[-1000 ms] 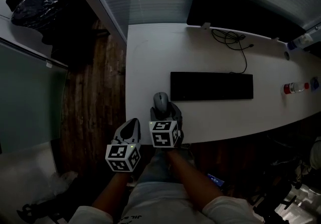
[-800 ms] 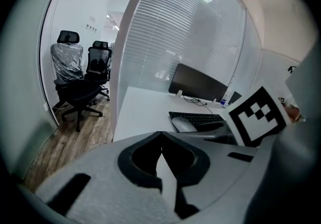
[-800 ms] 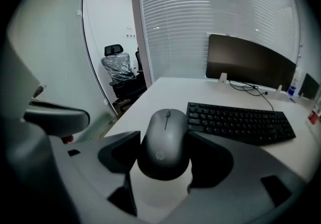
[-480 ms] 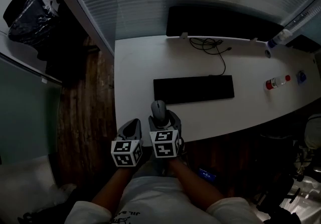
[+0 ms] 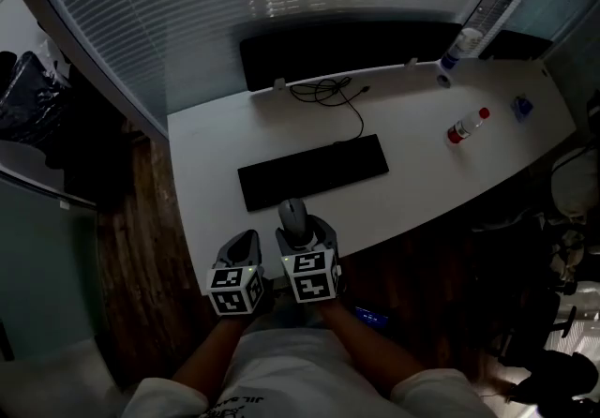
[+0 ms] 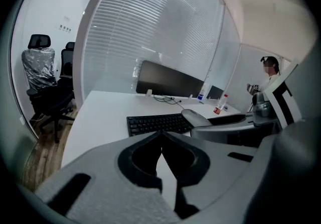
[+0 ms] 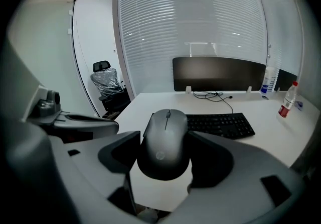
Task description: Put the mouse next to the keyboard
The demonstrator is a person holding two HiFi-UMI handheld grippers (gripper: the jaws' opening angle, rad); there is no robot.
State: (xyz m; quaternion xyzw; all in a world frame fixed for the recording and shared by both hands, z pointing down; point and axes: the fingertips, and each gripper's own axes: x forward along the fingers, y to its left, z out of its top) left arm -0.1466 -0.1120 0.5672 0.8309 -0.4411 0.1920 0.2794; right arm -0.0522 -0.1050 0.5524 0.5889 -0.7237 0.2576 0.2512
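Note:
A grey mouse (image 5: 293, 216) sits between the jaws of my right gripper (image 5: 299, 225) at the near edge of the white desk (image 5: 206, 154). The jaws are closed on its sides. In the right gripper view the mouse (image 7: 165, 142) fills the gap between the jaws, with the black keyboard (image 7: 220, 123) beyond it to the right. The keyboard (image 5: 312, 171) lies just ahead of the mouse, slanted across the desk. My left gripper (image 5: 242, 246) hangs beside the right one at the desk's edge, shut and empty (image 6: 161, 135).
A dark monitor (image 5: 347, 49) stands at the back of the desk, with a coiled cable (image 5: 326, 91) before it. A red-labelled bottle (image 5: 467, 126) and a second bottle (image 5: 457, 47) stand at the right. A plastic-wrapped chair (image 6: 39, 65) is at the left, and a person (image 6: 271, 75) far right.
The head view has swung, so the desk now looks slanted and farther off. The left gripper has drawn closer to the right one. The mouse stays in the right gripper.

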